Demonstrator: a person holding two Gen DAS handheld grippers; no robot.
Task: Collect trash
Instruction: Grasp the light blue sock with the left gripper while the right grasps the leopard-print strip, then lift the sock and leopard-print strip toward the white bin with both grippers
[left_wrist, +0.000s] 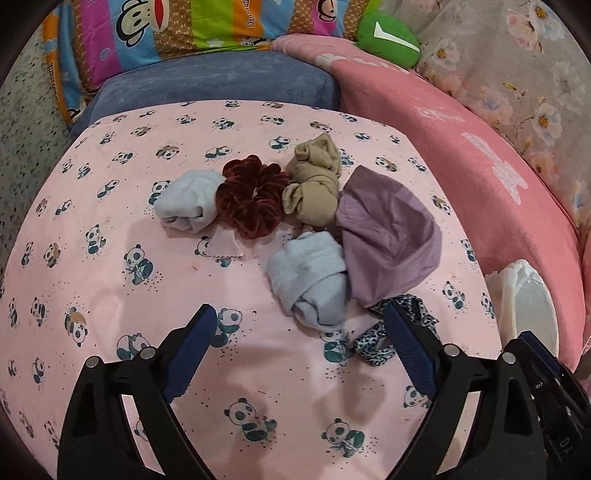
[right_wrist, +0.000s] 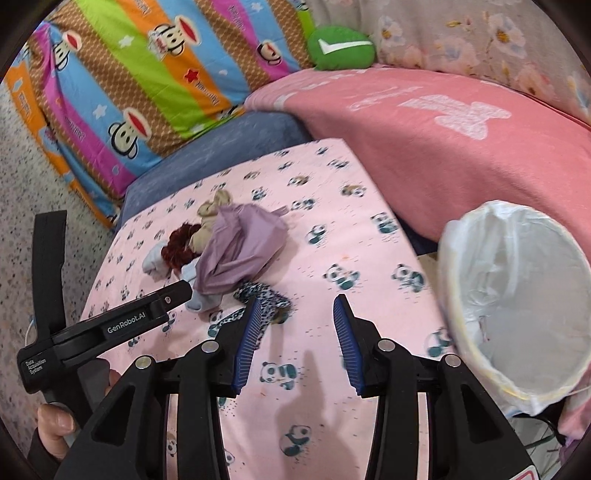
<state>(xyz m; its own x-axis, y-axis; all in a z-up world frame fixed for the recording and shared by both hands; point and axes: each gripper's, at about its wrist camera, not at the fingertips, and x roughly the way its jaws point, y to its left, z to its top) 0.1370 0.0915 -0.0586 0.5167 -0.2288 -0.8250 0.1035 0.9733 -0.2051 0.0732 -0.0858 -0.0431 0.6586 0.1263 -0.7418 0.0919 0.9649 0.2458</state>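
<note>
On the pink panda-print sheet (left_wrist: 110, 229), a small heap of cloth scraps, nothing gripped. From the left of the left wrist view: pale blue rolled sock (left_wrist: 188, 203), touching a dark red velvet scrunchie (left_wrist: 253, 197); next a knotted tan stocking (left_wrist: 314, 188), then a crumpled purple cloth (left_wrist: 388, 236) leaning against it. Below these, a second pale blue sock (left_wrist: 310, 284), and just beside it a leopard-print hair tie (left_wrist: 376, 343), partly hidden behind one blue finger pad (left_wrist: 410, 350). Left gripper (left_wrist: 299, 350) hovering near the sheet, jaws spread wide, empty, the second sock just beyond its tips. Further right, at the sheet's edge, a bin lined with a white plastic bag (right_wrist: 465, 258), mouth open and tilted toward the right wrist camera, beside a pink blanket (right_wrist: 443, 147). Right gripper (right_wrist: 297, 321) also above the sheet, jaws apart, empty, between the hair tie and the bin. Behind, a striped monkey-print quilt (right_wrist: 147, 74) and a green cushion (right_wrist: 340, 48).
</note>
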